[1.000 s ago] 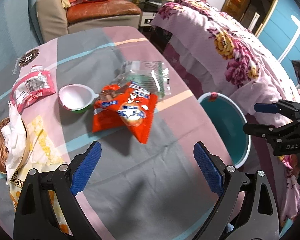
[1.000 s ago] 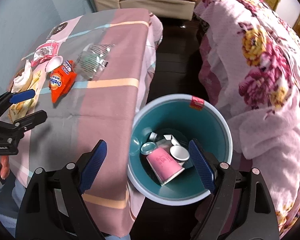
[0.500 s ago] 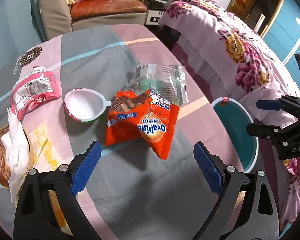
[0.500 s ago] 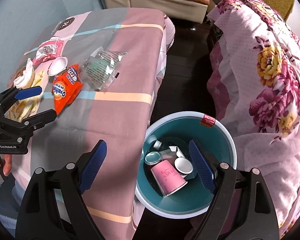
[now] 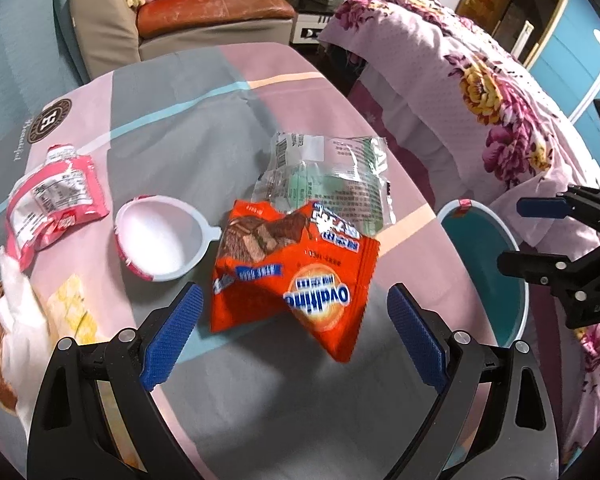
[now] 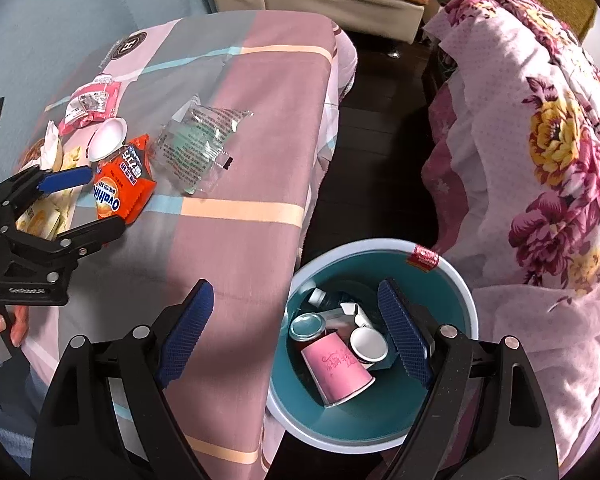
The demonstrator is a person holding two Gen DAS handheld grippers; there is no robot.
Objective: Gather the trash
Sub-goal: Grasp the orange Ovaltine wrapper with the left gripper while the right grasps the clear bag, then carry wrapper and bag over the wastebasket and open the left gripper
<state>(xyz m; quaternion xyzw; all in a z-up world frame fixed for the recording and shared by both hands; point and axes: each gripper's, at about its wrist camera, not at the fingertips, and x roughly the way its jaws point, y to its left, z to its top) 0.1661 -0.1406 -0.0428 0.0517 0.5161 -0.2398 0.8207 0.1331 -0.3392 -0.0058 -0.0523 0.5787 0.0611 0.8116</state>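
Observation:
An orange Ovaltine wrapper lies on the table's patterned cloth. My left gripper hangs open just above it, one blue pad on either side, touching nothing. A clear green-printed plastic bag lies just behind the wrapper. A white lid and a pink pouch lie to its left. My right gripper is open and empty over the gap between the table edge and the teal trash bin.
The bin on the floor right of the table holds a pink paper cup, a small white cup and a lid. A bed with a pink floral cover stands beyond it. A crumpled tissue and yellow packets lie at the table's left. A sofa stands behind.
My left gripper has moved forward and lower toward the orange wrapper, which now sits between its pads. My right gripper has shifted back from directly over the bin toward the table edge.

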